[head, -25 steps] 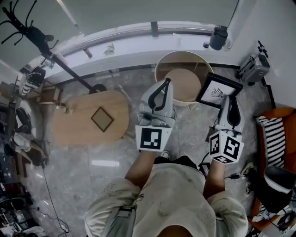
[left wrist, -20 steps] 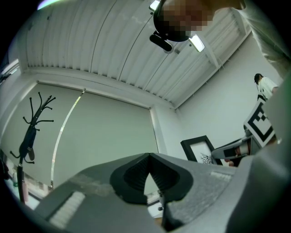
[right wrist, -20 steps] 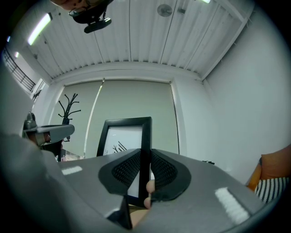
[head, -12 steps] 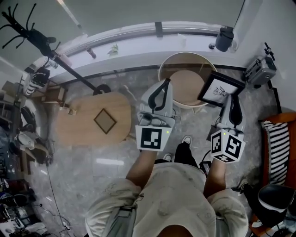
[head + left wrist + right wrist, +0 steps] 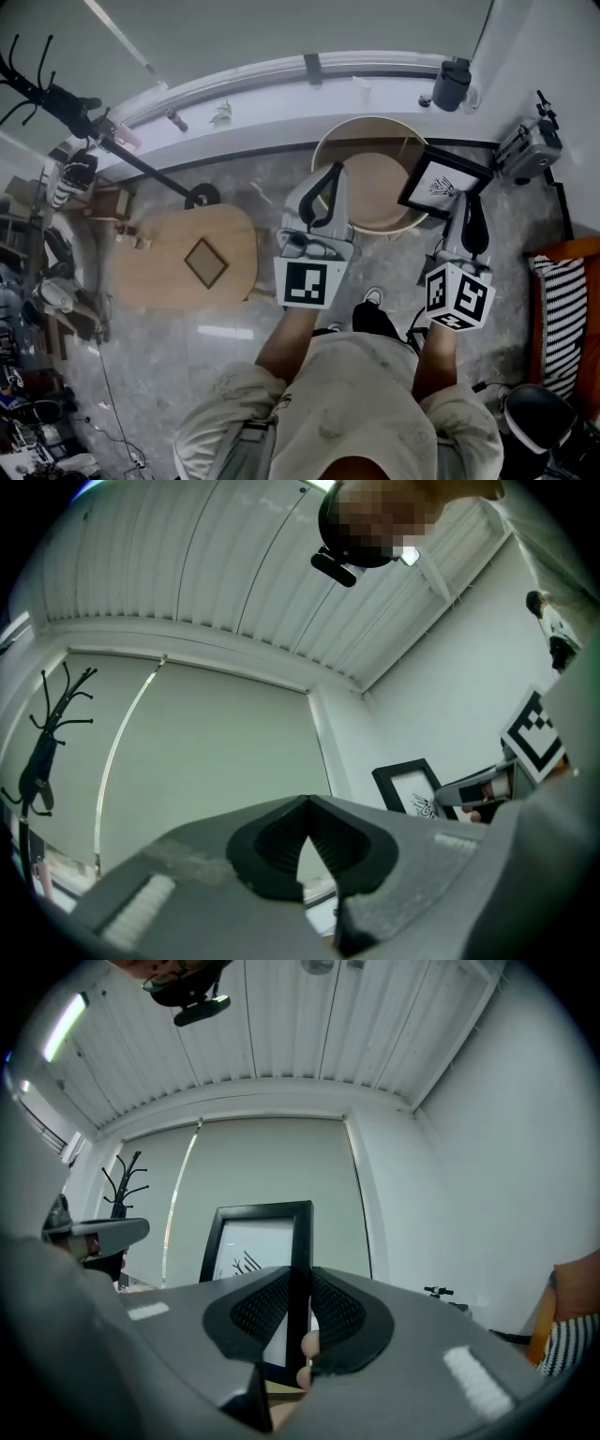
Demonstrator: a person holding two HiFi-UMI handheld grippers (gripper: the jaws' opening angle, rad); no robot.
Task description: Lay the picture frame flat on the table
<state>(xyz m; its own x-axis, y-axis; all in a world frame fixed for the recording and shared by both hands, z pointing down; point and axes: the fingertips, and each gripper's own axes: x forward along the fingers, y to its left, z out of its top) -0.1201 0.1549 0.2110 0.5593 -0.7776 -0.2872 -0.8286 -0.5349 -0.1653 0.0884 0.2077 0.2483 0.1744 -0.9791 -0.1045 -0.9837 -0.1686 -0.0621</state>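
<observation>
- The right tongs are closed on the frame. The two ribbed pads press on either side of its right-hand black edge, low on that edge.
- The frame stands upright in that grip. Most of it rises above the pads and spreads out to their left, with its white face and dark line drawing towards the camera.
- In the head view the frame sticks out ahead of the right tongs' tips, tilted, with one corner over the right rim of the round tabletop.
- No view shows whether the frame touches that rim or hangs free of it.
- The left tongs are closed at the tips with nothing between them. Only a thin wedge of light shows behind the point where the pads meet.
- From the left tongs the frame lies well off to the right and a little ahead, with the right tongs beside it.
- The round tabletop lies just ahead of both tongs, between them in the head view. It has a raised pale rim, like a shallow tub, round a wooden face.
- An oval tabletop stands on the grey floor to the left of the left tongs, well apart from them.
- A small dark-edged square lies flat on it, turned like a diamond.
- To the right of the right tongs stands an orange chair with a striped cushion on it.
</observation>
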